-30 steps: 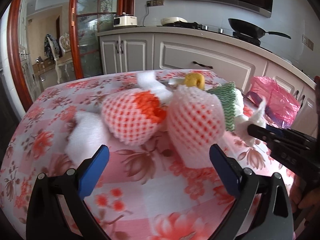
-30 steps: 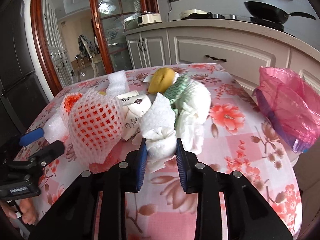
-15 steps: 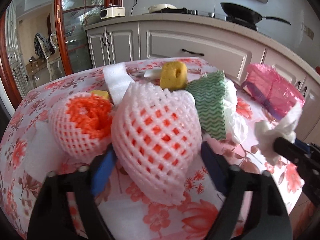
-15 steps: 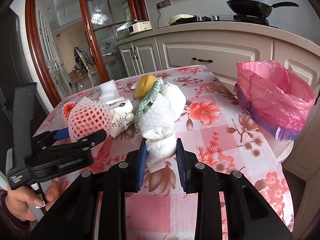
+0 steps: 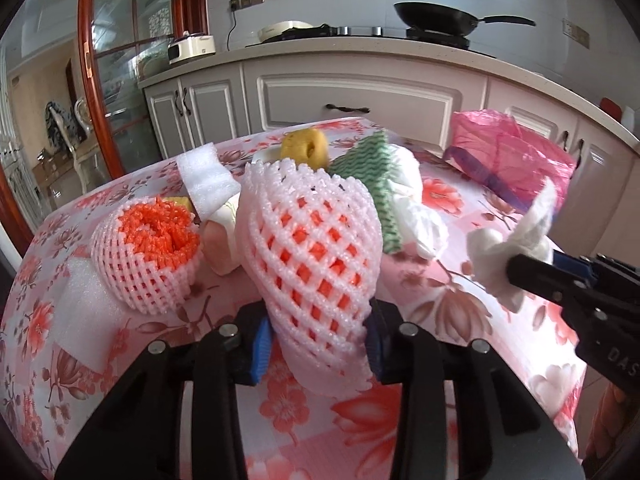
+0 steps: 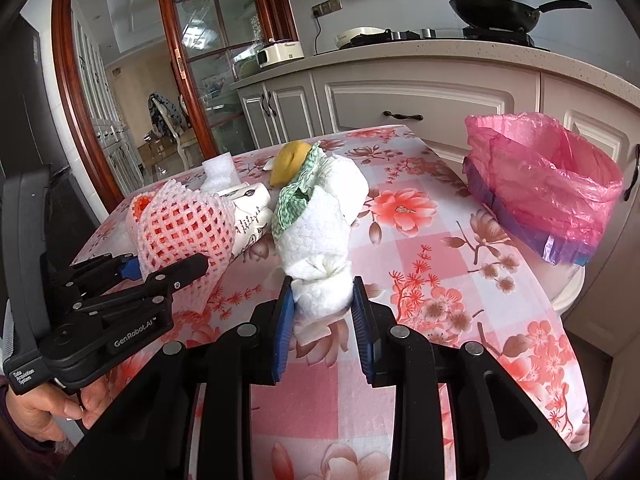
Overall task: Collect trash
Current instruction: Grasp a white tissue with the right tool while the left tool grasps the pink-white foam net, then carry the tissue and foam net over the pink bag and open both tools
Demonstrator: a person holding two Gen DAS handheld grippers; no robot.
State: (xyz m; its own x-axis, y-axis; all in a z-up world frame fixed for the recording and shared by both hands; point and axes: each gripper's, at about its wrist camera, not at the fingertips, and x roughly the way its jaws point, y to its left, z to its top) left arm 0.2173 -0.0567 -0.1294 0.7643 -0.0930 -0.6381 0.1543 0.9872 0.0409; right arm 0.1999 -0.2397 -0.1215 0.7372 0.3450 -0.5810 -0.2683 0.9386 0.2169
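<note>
Readable writing first: the left gripper point(image 6: 168, 266) has "GenRobot.AI" in white on its black arm, plus a small three-line label near the handle that's too tiny for me to read. In the left wrist view the right gripper point(image 5: 516, 268) shows "DAS" on its body and then gets cut off by the frame edge. A paper cup point(image 6: 250, 216) lying on its side has dark script on it, not legible.

Going left to right across the floral table point(image 6: 420, 240): a flat white foam sheet point(image 5: 80, 312) at the left edge, then a foam fruit net with an orange core point(image 5: 148, 252). Beside it is the white foam net point(image 5: 316, 256); the left gripper's jaws are closing on it and the blue pads already press its sides. Behind it stand a white foam strip point(image 5: 204, 180) and a yellow sponge point(image 5: 304, 148). Next comes a green zigzag cloth point(image 5: 372, 172) wrapped with white paper point(image 6: 348, 184).

The right gripper is clamped on a wad of white tissue point(image 6: 320, 280), holding it over the table. Far right, just off the table edge, sits a bin with a pink bag point(image 6: 552, 184), mouth open.

Nothing stands between the held tissue and the bag. Kitchen counter with a black pan point(image 6: 500, 14) behind.
</note>
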